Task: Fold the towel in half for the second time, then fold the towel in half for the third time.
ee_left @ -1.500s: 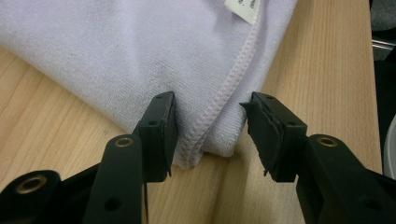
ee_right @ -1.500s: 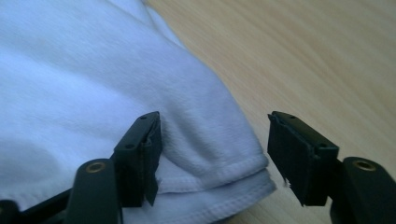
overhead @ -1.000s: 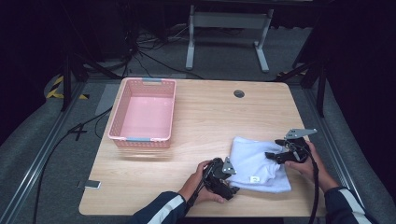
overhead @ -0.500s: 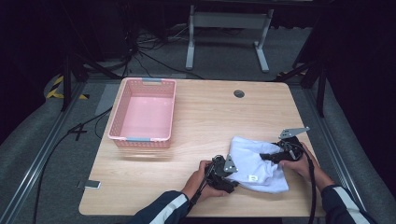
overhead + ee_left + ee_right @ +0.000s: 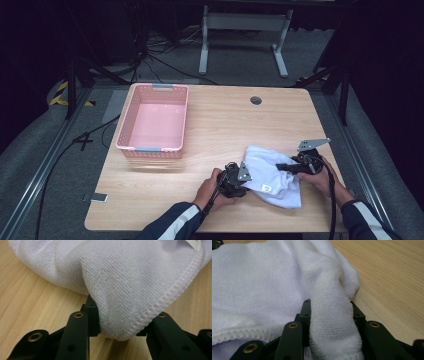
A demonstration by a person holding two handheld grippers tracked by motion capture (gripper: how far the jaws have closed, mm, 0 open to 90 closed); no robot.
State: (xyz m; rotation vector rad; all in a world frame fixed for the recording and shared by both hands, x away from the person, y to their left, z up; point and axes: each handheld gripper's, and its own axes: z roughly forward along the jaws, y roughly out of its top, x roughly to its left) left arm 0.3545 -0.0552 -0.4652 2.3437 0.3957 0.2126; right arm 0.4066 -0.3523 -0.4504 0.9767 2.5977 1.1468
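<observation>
We've bunched the white towel [image 5: 272, 175] inward since a second ago, left gripper [image 5: 239, 181] and right gripper [image 5: 287, 166] both clamped on folds, basket [image 5: 154, 120] waiting at ten o'clock.

On the light wooden table [image 5: 215, 125]: pink plastic basket [image 5: 153, 121] at the far left, white terry towel [image 5: 272, 175] at the near right. Left gripper [image 5: 243, 181] against the towel's left edge, right gripper [image 5: 283, 166] against its right edge; towel between both.
</observation>
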